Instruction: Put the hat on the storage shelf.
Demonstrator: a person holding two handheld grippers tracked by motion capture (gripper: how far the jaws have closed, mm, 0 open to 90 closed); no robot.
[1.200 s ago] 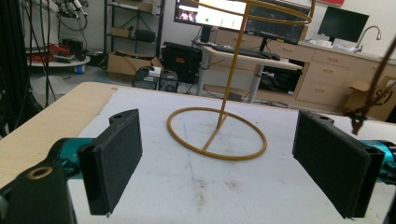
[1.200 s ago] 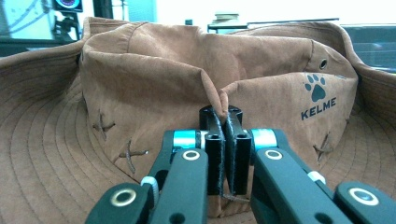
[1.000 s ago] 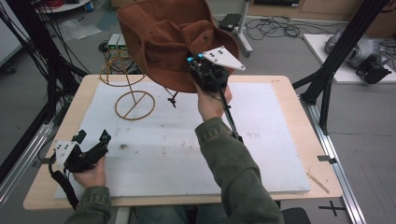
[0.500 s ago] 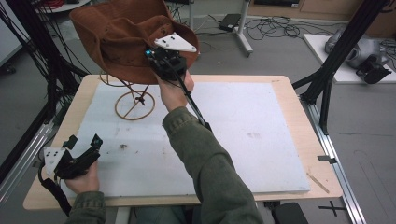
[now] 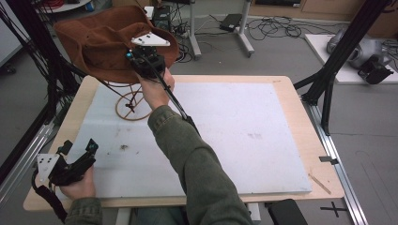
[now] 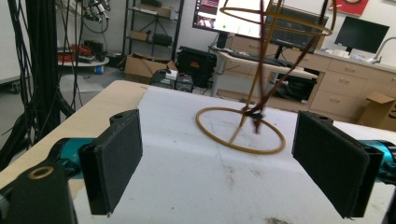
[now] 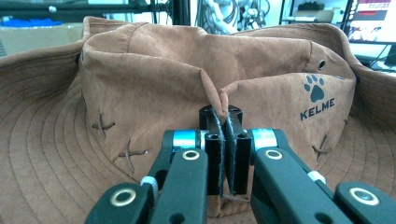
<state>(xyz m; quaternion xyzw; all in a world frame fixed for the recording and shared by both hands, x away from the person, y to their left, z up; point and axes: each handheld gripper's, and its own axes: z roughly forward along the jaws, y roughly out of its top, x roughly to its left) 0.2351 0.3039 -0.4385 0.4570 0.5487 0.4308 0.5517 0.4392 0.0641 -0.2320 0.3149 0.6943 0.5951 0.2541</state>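
Right hand-held gripper (image 5: 141, 58) pinching hat (image 5: 101, 40), carried leftward over wire stand (image 5: 133, 105); left hand-held gripper (image 5: 77, 152) wide open.

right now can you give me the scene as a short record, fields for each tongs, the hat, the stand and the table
right tongs: shut on a fold of the hat's crown, held up over the far left part of the table
left tongs: open, nothing between the jaws, low at the near left corner of the table
hat: brown, wide brim, paw print and KELME on the crown, lifted above the stand
stand: thin wire frame with a ring base, standing on the mat
table: wooden top under a white mat
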